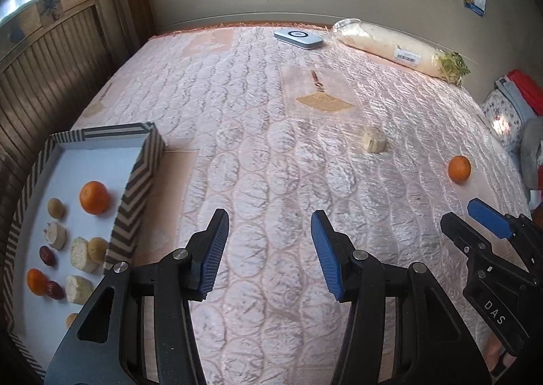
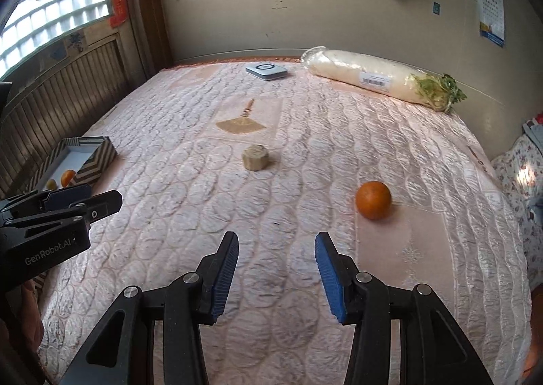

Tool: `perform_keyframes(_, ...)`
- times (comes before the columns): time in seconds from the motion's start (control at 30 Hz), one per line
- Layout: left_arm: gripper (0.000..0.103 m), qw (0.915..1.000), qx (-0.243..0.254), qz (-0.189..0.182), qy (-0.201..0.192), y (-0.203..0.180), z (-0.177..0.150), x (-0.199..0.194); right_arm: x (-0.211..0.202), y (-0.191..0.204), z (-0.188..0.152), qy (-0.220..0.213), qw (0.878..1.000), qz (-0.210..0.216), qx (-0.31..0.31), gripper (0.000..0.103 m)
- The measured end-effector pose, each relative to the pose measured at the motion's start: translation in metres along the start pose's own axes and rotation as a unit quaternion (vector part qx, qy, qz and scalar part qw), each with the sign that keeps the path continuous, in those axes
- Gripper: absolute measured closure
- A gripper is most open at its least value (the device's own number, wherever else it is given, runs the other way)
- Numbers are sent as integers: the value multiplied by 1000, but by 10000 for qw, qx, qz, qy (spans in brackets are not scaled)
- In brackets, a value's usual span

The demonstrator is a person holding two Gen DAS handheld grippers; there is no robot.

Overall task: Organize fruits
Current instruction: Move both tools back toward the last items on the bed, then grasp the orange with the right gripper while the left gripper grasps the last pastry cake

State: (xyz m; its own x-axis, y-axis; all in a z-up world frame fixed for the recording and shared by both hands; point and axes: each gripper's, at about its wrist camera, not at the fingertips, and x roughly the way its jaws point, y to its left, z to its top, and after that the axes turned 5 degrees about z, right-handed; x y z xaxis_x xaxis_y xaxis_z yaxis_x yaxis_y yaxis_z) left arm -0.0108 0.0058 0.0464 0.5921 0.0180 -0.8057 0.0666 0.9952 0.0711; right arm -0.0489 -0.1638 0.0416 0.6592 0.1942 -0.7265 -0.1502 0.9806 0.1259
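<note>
Two grippers hung over a pink bed, and both held nothing.

The left gripper (image 1: 269,249) had its jaws partly open over the bare quilt (image 1: 258,154), with nothing between them. The right gripper (image 2: 276,269) had its jaws partly open too, and they were empty. A striped box (image 1: 135,181) sat at the left edge of the bed. Inside it lay an orange (image 1: 94,197), a smaller orange (image 1: 36,281), some pale chunks (image 1: 81,254), two dark red fruits (image 1: 47,255) and small tan round ones (image 1: 55,208). One loose orange (image 2: 373,200) sat on the quilt, ahead of the right gripper and a bit to its right. A tan chunk (image 2: 256,157) lay farther back, near the middle of the bed. A long white radish in a clear wrap (image 2: 376,78) and a flat grey gadget (image 2: 267,70) lay by the far wall.
</note>
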Motion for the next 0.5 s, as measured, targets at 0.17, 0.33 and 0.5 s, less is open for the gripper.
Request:
perform_keyframes(0.17, 52, 9996, 131, -222, 136, -23, 14, 10, 3, -30, -3, 92, 9997, -211, 78, 58)
perform_keyframes(0.33, 52, 9993, 146, -269, 193, -38, 28, 18, 6, -59, -4, 108, 9993, -280, 220, 58)
perform_keyframes(0.5, 52, 9987, 170, -368, 298, -50, 38, 28, 20, -73, 10, 139, 9989, -402, 205, 58)
